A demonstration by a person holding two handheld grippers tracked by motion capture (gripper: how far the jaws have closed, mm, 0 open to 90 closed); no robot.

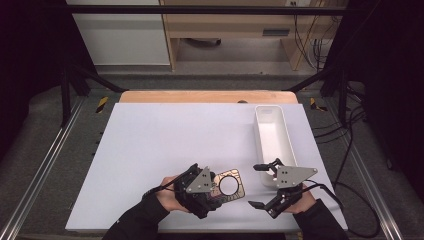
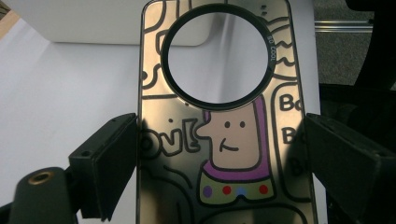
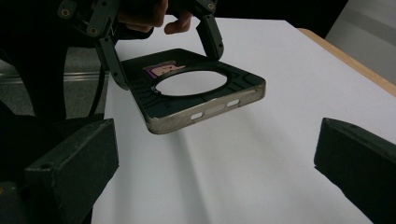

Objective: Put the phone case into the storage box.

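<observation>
A glossy phone case [image 2: 233,149] printed with cartoon drawings has a large round black-rimmed hole in it. My left gripper [image 2: 222,135] is shut on its two long edges. In the high view the phone case [image 1: 231,186] sticks out to the right of the left gripper [image 1: 216,189], near the table's front edge. In the right gripper view the phone case [image 3: 205,106] hangs tilted a little above the white sheet, with the left gripper's fingers [image 3: 211,37] on its sides. My right gripper [image 1: 256,185] stands open to the right of the case, and nothing lies between the right gripper's [image 3: 215,154] jaws.
A long white tray [image 1: 260,135] lies at the right of the white sheet [image 1: 165,145], just beyond the right gripper, and looks empty. The tray's wall [image 2: 93,23] also appears beyond the case. A wooden table edge [image 1: 200,96] runs along the back.
</observation>
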